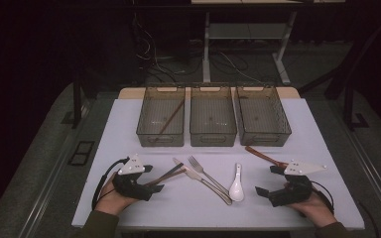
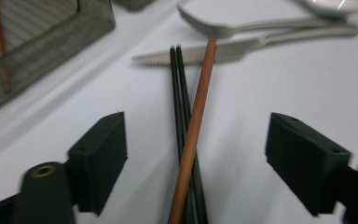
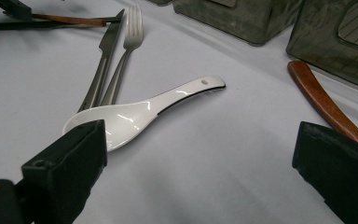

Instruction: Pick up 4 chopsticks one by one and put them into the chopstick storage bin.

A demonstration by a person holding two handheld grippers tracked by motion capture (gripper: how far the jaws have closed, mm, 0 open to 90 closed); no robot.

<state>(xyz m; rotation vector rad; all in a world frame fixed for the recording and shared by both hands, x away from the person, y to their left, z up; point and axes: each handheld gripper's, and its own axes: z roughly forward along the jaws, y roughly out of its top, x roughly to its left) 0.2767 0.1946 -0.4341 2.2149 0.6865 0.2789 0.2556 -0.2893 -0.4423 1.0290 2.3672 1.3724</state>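
Down at the near left of the white table, the left gripper has its two black jaws wide apart. Three chopsticks lie between them. Two are black chopsticks lying side by side, and one is a brown chopstick that lies slanted on top of them. The jaws do not touch the sticks, so nothing is grabbed. The far tip of the brown chopstick reaches the fork, and the tips of the black ones reach the knife.

Over on the right, the right gripper is also wide open and holds nothing. The white spoon lies on the table in front of it, with its bowl close to one jaw. A brown wooden handle lies near the other jaw.

At the far side of the table stand three see-through bins in a row. The left bin has one brown stick lying in it. The middle bin and the right bin sit just beside it.
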